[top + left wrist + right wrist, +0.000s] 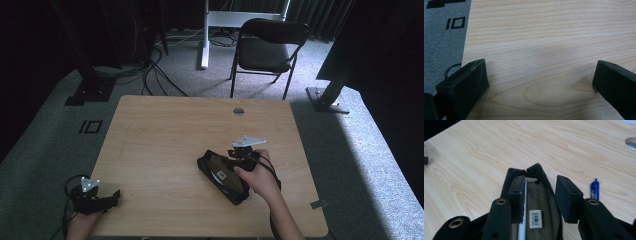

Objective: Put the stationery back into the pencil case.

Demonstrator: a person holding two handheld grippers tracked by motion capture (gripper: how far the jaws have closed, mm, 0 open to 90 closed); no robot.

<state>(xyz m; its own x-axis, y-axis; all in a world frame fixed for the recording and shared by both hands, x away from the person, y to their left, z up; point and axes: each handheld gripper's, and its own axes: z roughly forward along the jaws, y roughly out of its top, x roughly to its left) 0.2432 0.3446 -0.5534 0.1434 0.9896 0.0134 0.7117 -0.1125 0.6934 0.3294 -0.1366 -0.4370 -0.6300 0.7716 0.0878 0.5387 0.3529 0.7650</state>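
- Here the work centres on a black zip pouch [222, 176] lying on the wooden table [165, 130], toward the person's side of the round cable hole [238, 110] in the far edge.
- The right gripper [239, 159] sits at the pouch's open mouth; in the right gripper view its jaws stand partly apart, one pad down inside the opening against the near wall and the other outside the opposite wall, so it reads as spreading or reaching into the pouch [536, 202] rather than pinching it shut.
- Inside the pouch show a white rod-like item [523, 220] and a small barcode label [535, 219] on a dark mesh lining; what the rod is cannot be told.
- A blue drawing compass [595, 189] lies on the bare wood just beside the pouch, apart from it, probably a thing waiting to go in.
- The left gripper [100, 200] rests well away from the pouch, at the table's near-left edge, jaws wide apart over bare wood and holding nothing, likely parked so it stays out of the working hand's way.
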